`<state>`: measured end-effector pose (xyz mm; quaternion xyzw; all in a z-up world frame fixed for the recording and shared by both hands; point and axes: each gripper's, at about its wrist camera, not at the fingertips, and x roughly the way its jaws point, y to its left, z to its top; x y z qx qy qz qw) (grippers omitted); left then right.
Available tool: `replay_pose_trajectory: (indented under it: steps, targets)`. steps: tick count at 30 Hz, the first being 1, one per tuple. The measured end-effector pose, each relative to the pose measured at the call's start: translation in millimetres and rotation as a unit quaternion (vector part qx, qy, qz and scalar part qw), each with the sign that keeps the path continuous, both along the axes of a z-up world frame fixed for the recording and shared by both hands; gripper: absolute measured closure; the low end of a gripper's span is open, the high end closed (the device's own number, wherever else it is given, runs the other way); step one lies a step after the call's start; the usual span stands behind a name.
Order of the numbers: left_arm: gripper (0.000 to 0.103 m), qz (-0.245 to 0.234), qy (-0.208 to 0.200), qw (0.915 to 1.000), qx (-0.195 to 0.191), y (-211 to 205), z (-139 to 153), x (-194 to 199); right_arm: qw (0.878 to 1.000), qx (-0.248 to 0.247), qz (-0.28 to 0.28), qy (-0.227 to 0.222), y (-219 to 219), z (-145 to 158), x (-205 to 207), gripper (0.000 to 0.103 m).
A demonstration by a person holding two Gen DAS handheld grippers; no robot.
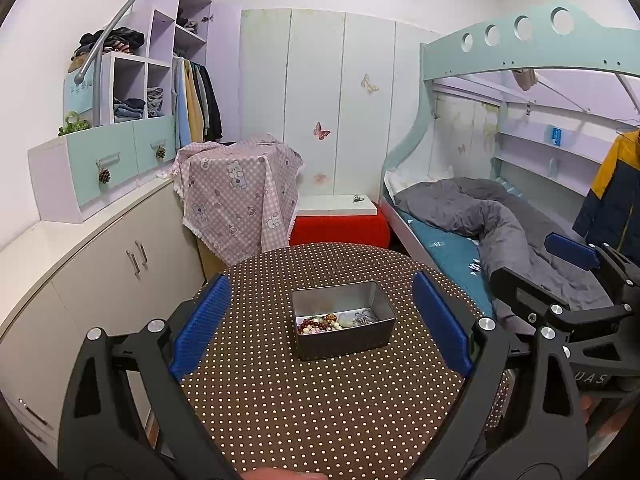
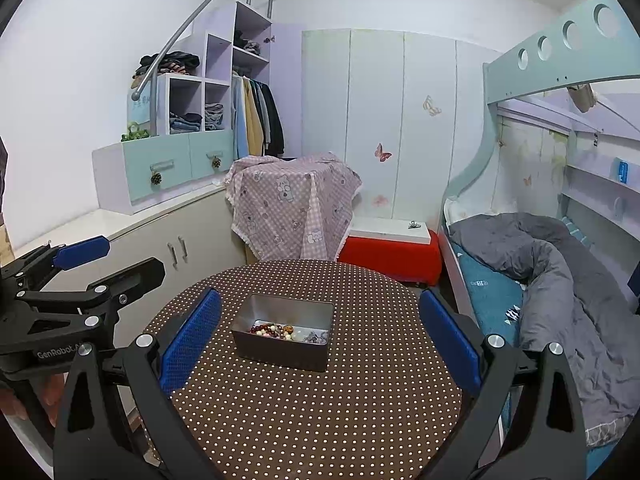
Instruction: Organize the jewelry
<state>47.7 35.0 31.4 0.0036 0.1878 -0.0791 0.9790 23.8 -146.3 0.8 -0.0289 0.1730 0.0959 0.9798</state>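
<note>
Both grippers' fingers [image 1: 202, 320] [image 2: 450, 340] spread wide, holding nothing.

Left gripper [image 1: 320, 328] jaws wide apart above dotted counter [image 1: 280, 400]. Metal tin [image 1: 344, 344] between them holds beaded jewelry [image 1: 320, 323]. Right gripper [image 1: 532, 264] far right.

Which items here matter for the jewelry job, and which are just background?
Job:
metal tin
beaded jewelry inside the tin
left gripper, open
right gripper, open

Background:
polka-dot table
pink checked cloth
red box
grey duvet
</note>
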Motion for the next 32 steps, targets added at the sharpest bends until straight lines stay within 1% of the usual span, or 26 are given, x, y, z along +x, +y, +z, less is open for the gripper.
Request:
replay_pose_trajectory:
  steps: [9, 32]
  targets:
    - [0.013, 0.001, 0.002, 1.0000, 0.001, 1.1, -0.4, 0.8, 1.000, 0.004, 0.000, 0.003, -0.1, -1.7, 1.7, 0.008]
    - [0.013, 0.008, 0.002, 0.9999, 0.008, 4.4, -0.8, -2.4, 1.000, -0.002, -0.002, 0.005, 6.1, -4.7, 0.7, 0.008]
